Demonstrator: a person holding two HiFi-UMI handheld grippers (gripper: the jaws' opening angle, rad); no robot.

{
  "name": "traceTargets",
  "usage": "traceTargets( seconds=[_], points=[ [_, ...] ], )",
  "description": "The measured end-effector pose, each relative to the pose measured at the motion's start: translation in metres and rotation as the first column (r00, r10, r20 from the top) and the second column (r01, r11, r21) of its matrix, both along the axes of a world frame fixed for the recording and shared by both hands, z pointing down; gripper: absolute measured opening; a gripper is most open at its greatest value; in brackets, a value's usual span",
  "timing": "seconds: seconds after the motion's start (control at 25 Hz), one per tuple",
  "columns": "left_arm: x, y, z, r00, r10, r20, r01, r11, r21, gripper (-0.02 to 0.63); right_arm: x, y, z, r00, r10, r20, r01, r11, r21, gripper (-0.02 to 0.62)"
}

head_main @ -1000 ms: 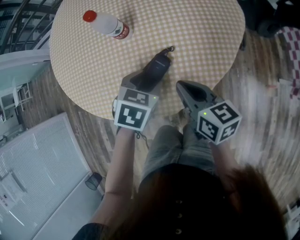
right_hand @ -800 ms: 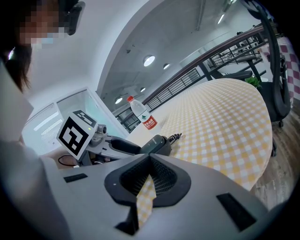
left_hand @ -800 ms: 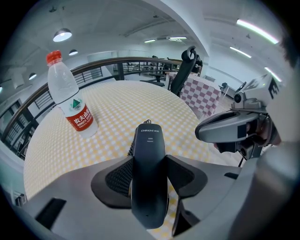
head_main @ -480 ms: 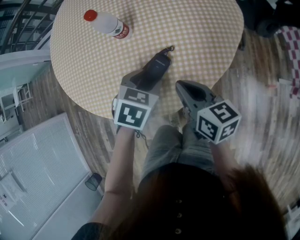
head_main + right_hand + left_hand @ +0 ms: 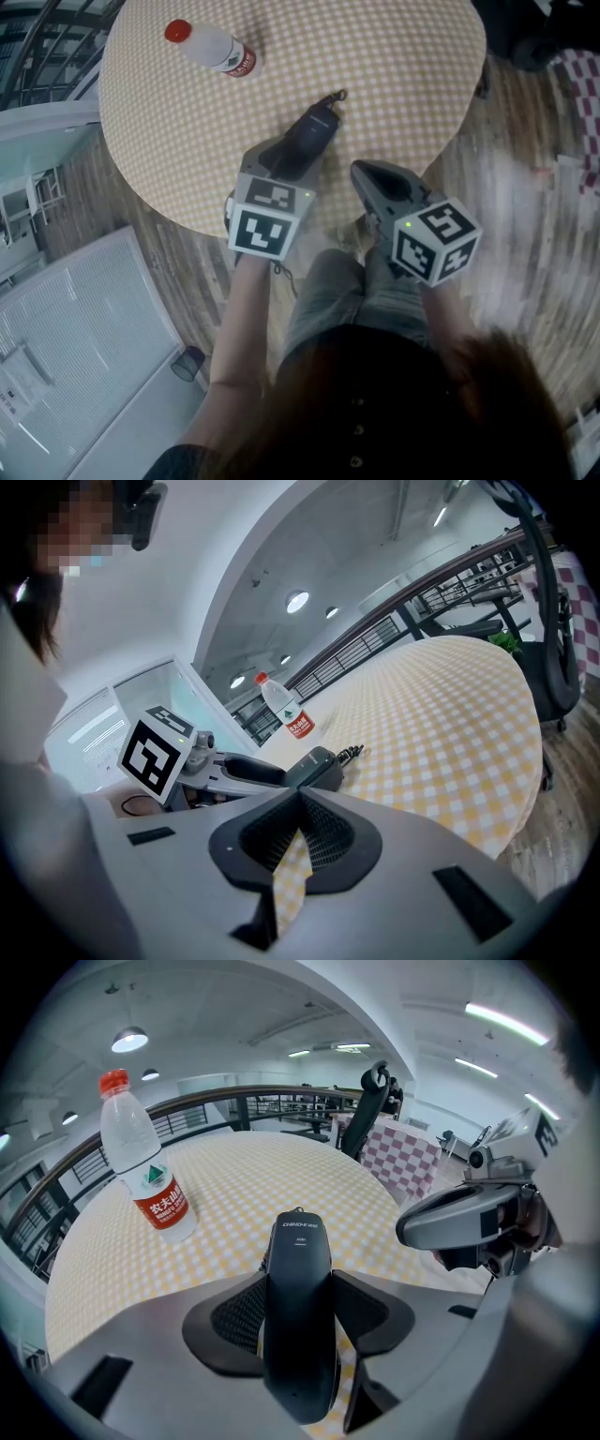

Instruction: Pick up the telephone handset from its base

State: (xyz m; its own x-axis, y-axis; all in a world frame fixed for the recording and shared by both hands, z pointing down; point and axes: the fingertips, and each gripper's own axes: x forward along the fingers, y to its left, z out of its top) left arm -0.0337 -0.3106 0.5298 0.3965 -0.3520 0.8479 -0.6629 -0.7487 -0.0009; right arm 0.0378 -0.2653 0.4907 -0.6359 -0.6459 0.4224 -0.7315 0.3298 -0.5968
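Note:
The black telephone handset point(image 5: 311, 134) is gripped along its lower half by my left gripper point(image 5: 289, 157), above the near part of the round checked table point(image 5: 403, 66). In the left gripper view the handset point(image 5: 300, 1288) stands between both pads, its top end pointing away, a bit of cord at its far tip point(image 5: 338, 97). No base shows in any view. My right gripper point(image 5: 362, 174) hovers just right of the handset at the table's near edge, jaws shut with nothing held point(image 5: 300, 801). From there I see the handset point(image 5: 314, 764) in the left gripper.
A clear water bottle point(image 5: 212, 46) with a red cap and red label stands at the table's far left, also visible as the bottle point(image 5: 142, 1171). Wood floor surrounds the table. A railing runs behind it, and a black chair point(image 5: 370, 1101) stands beyond the far side.

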Motion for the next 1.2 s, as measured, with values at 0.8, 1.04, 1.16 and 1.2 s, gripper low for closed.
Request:
traceTargets(
  seconds=[0.8, 1.04, 1.16, 1.2],
  points=[
    [0.004, -0.001, -0.039, 0.994, -0.046, -0.103, 0.058, 0.992, 0.112, 0.229, 0.001, -0.007, -0.024, 1.000, 0.002, 0.007, -0.002, 0.999, 0.049, 0.009],
    [0.007, 0.000, -0.062, 0.981, -0.054, -0.186, 0.085, 0.983, 0.161, 0.227, 0.004, -0.011, -0.044, 0.998, 0.028, 0.057, -0.032, 0.996, 0.083, 0.009],
    [0.007, 0.000, -0.074, 0.972, -0.059, -0.227, 0.102, 0.978, 0.183, 0.227, 0.005, -0.015, -0.055, 0.998, 0.029, 0.052, -0.034, 0.993, 0.111, 0.009],
    [0.006, 0.000, -0.079, 0.969, -0.059, -0.239, 0.107, 0.976, 0.191, 0.227, 0.004, -0.017, -0.060, 0.998, 0.028, 0.051, -0.034, 0.992, 0.120, 0.009]
  ],
)
